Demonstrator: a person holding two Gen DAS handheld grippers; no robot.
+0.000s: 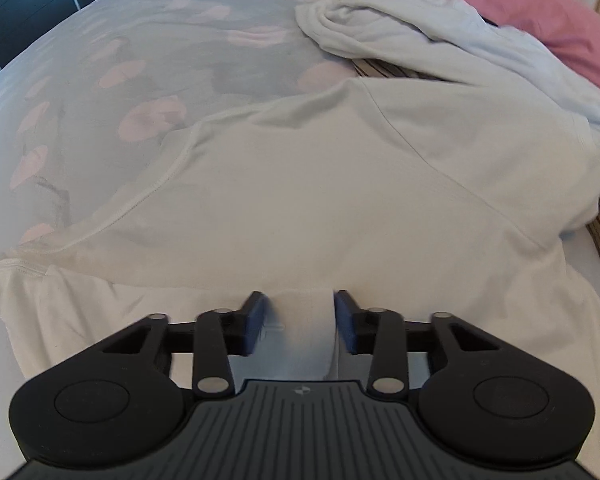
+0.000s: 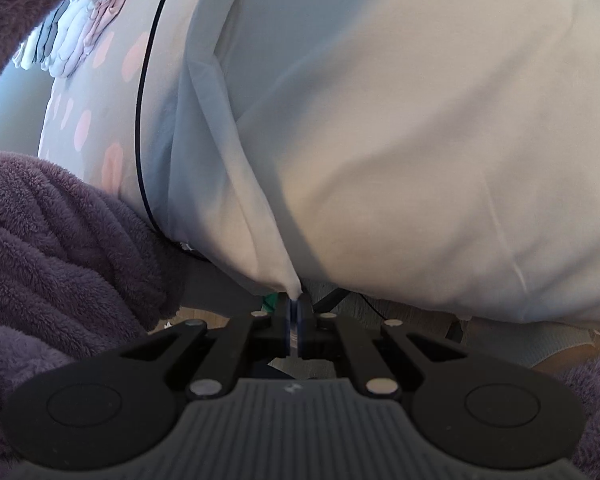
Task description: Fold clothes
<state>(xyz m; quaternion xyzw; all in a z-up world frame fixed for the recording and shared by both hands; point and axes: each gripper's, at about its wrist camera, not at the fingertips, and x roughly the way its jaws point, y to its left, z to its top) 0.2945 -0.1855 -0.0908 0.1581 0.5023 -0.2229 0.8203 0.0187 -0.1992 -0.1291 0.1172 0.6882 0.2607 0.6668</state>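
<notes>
A: Shirt (image 1: 320,184) first. Where does it lie, and how far along is the folding?

B: It is spread across the bed (image 1: 112,40), a pale, off-white top, with one part already laid over itself along a seam. I judge it early to midway: a first fold seems made, but the cloth is not yet a neat packet.

A: And the left gripper (image 1: 300,322)?

B: Its fingers stand apart, pointing down at the near edge of the shirt. A strip of the cloth lies between them, but the pads do not press it, so nothing is held there.

A: The right gripper (image 2: 295,316)?

B: Pressed together, pinching a corner of the white cloth (image 2: 400,140) near the edge of the bed. The fabric rises from the tips in a taut ridge. I take it for the same shirt, though the two views do not prove that.

A: What is left to do?

B: By my reckoning, the left one must take hold, then the halves be brought together and smoothed. More clothes wait as well.

A: Count them.

B: Two grippers. One shirt in hand. Behind it a loose heap (image 1: 400,28): a whitish garment, something pink (image 1: 540,16), a striped piece; three at least, no exact count. One small folded stack (image 2: 72,40) far off in the right view. A purple fleece sleeve (image 2: 60,232) too.
</notes>
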